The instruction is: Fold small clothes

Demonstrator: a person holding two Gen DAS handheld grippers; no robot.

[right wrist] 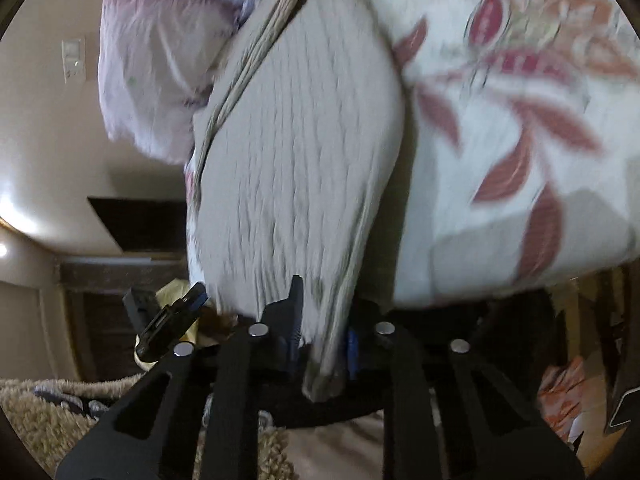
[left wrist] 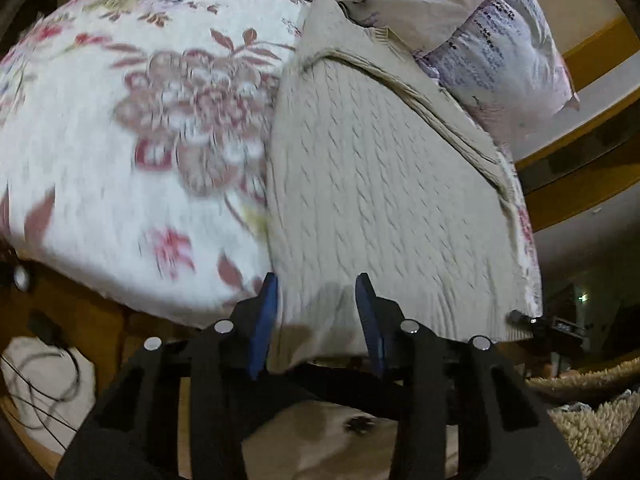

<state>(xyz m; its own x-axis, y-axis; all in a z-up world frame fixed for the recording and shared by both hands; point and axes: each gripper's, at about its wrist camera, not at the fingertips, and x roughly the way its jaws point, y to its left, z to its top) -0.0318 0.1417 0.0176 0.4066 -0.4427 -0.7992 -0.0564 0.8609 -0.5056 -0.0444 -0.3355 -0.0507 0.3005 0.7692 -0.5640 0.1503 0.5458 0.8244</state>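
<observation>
A cream cable-knit sweater [left wrist: 380,184] lies folded lengthwise on a floral bedspread [left wrist: 120,140], its near hem hanging over the bed's edge. My left gripper [left wrist: 316,300] is open, its blue pads either side of the sweater's near hem, which bunches between them. In the right wrist view the same sweater [right wrist: 288,152] runs away from me, and my right gripper [right wrist: 320,320] is shut on its folded near edge, layers pinched between the pads. The left gripper [right wrist: 172,316] shows at the sweater's left corner.
Lilac-printed pillows [left wrist: 500,40] sit at the far end of the bed, beyond the sweater. A wooden bed frame [left wrist: 580,192] runs on the right. A shaggy beige rug [left wrist: 592,412] and cables [left wrist: 44,380] lie on the floor below.
</observation>
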